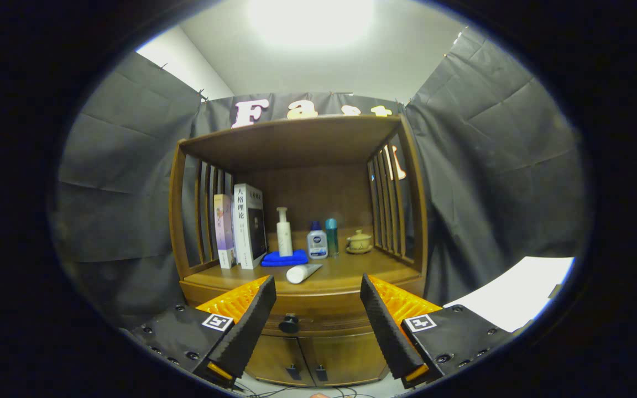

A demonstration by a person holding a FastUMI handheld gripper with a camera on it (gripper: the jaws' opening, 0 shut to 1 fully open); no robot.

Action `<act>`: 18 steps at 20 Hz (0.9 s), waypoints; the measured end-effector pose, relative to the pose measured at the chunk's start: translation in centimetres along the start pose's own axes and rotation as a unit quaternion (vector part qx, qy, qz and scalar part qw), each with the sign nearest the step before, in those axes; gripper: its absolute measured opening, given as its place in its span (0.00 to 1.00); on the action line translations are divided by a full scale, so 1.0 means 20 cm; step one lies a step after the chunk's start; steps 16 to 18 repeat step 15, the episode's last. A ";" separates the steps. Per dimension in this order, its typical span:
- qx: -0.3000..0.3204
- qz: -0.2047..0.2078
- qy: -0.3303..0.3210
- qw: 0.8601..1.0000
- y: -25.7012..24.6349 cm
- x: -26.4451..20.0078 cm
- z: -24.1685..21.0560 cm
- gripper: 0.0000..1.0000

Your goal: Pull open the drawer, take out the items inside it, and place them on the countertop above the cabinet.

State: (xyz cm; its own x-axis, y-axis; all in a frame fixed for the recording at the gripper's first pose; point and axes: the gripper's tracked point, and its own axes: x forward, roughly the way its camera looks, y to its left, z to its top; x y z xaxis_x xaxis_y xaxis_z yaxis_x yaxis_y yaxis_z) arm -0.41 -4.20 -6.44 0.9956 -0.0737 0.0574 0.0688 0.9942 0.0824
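Wooden cabinet (302,309) ahead — its drawer (318,319) seemingly closed, dark knob (289,323) between the wide-spread hand-held gripper (317,298).

1. The cabinet (318,301) is glossy mid-brown wood with a faint grain; its drawer (318,319) shares that brown.
2. The drawer's knob (288,323) is black, as are the two small door handles (306,373) at 6 o'clock from it.
3. The folded cloth (284,258) is bright blue.
4. The tube (303,273), at 5 o'clock from the cloth, is white.
5. The pump bottle (283,232) is cream-white.
6. The short bottle (317,241) is pale with a blue cap and a blue label.
7. The slim bottle (332,236) is teal.
8. The little teapot (359,241) is yellowish tan.
9. The taller book (250,225) is white with black lettering; the shorter book (223,230) is pastel pink and lilac.
10. The gripper (318,315), its fingers spread wide apart with nothing held, has ridged pads (249,326).
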 end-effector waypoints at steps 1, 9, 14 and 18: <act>0.000 -0.004 -0.008 1.000 -0.03 -0.02 0.06 0.96; 0.025 0.010 -0.025 0.999 -0.06 -0.12 0.43 0.94; 0.033 0.004 -0.042 0.999 -0.10 -0.17 0.49 0.94; 0.030 0.000 -0.041 0.999 -0.12 -0.18 0.49 0.94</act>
